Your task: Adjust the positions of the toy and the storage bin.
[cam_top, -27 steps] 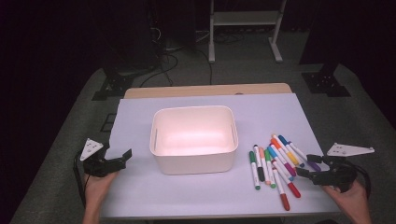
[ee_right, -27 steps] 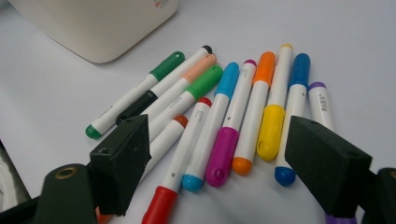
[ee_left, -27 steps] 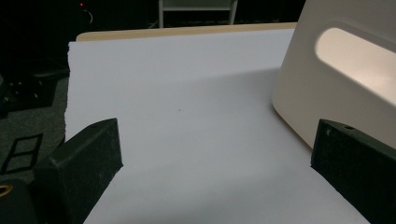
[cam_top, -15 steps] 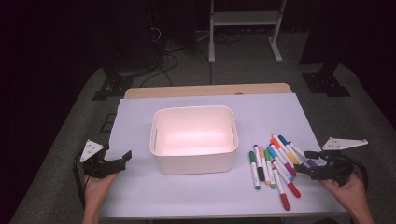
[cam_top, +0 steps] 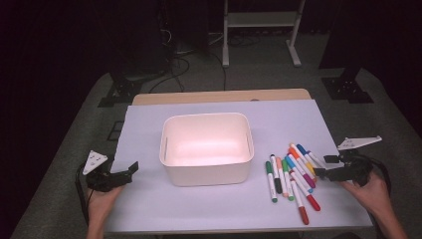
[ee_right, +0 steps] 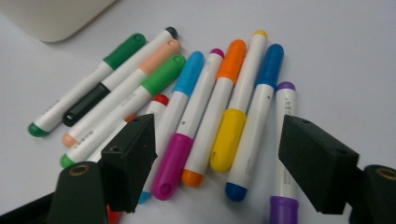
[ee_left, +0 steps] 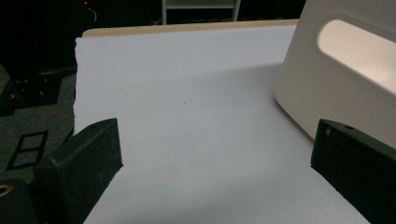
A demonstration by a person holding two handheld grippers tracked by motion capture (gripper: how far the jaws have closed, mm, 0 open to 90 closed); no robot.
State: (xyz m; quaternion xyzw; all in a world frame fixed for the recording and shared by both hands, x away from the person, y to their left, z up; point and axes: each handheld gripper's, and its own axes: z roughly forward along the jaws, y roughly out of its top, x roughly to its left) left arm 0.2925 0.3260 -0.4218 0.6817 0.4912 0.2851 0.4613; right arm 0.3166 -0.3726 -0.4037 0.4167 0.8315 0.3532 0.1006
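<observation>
Markers [ee_right: 219,107] between — beyond — open jaws

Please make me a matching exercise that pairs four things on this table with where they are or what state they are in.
Things:
1. white plastic bin
2. pile of coloured marker pens
3. left gripper
4. right gripper

Places or states:
A. jaws open over the markers
B. middle of the table, nothing inside
C. lying to the right of the bin
D. jaws open over bare table, left of the bin

Pairs: 1-B, 2-C, 3-D, 4-A
</observation>
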